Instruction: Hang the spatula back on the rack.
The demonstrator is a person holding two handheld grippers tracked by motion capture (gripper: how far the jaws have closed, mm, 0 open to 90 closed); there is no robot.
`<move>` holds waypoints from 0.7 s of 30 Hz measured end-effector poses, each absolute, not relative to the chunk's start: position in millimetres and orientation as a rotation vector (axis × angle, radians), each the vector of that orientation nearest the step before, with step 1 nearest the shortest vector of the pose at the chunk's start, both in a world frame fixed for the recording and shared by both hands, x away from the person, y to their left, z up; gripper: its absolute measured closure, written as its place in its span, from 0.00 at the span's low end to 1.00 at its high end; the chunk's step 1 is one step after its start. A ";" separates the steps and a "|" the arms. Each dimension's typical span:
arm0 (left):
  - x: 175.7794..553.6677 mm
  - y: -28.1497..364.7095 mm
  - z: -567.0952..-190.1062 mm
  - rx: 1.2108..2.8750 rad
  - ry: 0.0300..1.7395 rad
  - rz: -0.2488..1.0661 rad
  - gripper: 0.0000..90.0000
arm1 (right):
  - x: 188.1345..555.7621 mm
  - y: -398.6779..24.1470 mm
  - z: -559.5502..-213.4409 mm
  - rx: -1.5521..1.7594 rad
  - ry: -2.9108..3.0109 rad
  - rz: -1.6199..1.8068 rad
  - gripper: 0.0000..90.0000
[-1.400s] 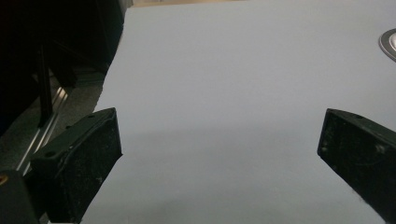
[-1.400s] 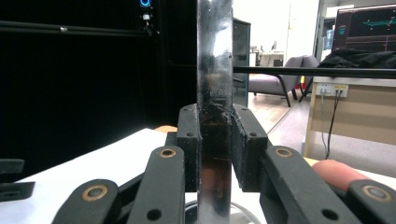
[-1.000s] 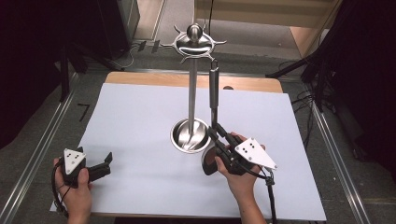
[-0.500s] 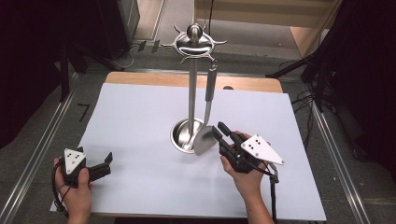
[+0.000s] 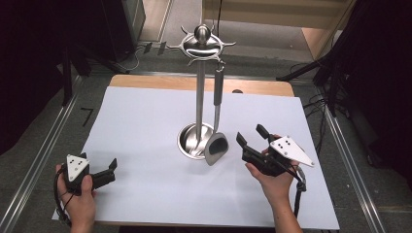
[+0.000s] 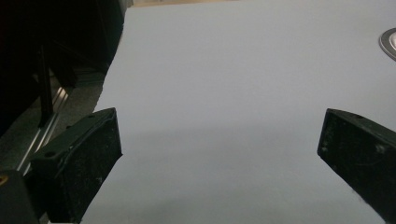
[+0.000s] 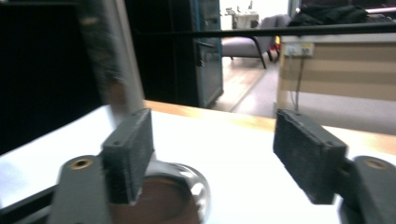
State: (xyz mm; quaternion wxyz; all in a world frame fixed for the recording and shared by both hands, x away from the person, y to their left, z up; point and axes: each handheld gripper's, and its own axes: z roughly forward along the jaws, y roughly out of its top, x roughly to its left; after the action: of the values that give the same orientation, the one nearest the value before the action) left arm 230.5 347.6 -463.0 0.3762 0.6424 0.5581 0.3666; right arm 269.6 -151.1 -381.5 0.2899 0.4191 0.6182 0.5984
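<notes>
A steel utensil stand [image 5: 199,97] rises from its round base [image 5: 190,141] at the middle of the white table. A ladle-like utensil [image 5: 216,147] hangs from a hook at the stand's top, its head down by the base rim. My right gripper [image 5: 250,134] is just right of the utensil head, apart from it. Its jaws have just been opening and nothing is between them. In the right gripper view the gripper [image 7: 215,149] faces the blurred pole [image 7: 112,65] and the base rim [image 7: 200,186]. My left gripper [image 5: 109,171] rests open at the front left, also seen as wide-apart jaws [image 6: 219,149] over bare table.
The white table sheet [image 5: 145,121] ends at a wooden strip [image 5: 160,81] at the back. Metal rails [image 5: 43,145] run along both sides. Dark equipment and cables stand beyond the table. The base rim [image 6: 388,43] shows at the left gripper view's right edge.
My right gripper has opened and drawn back to the right, away from the utensil head by the stand's base. The utensil now hangs free. The left hand has stayed put.
</notes>
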 end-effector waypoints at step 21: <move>230.9 346.4 -463.3 1.649 1.426 0.945 0.00 | 266.8 -228.9 -437.5 1.376 1.610 1.307 0.21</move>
State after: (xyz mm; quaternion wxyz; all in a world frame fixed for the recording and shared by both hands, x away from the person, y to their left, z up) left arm 230.9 346.4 -463.3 0.3735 0.6438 0.5567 0.3689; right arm 266.8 -228.9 -437.5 0.3209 0.5236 0.6127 0.4974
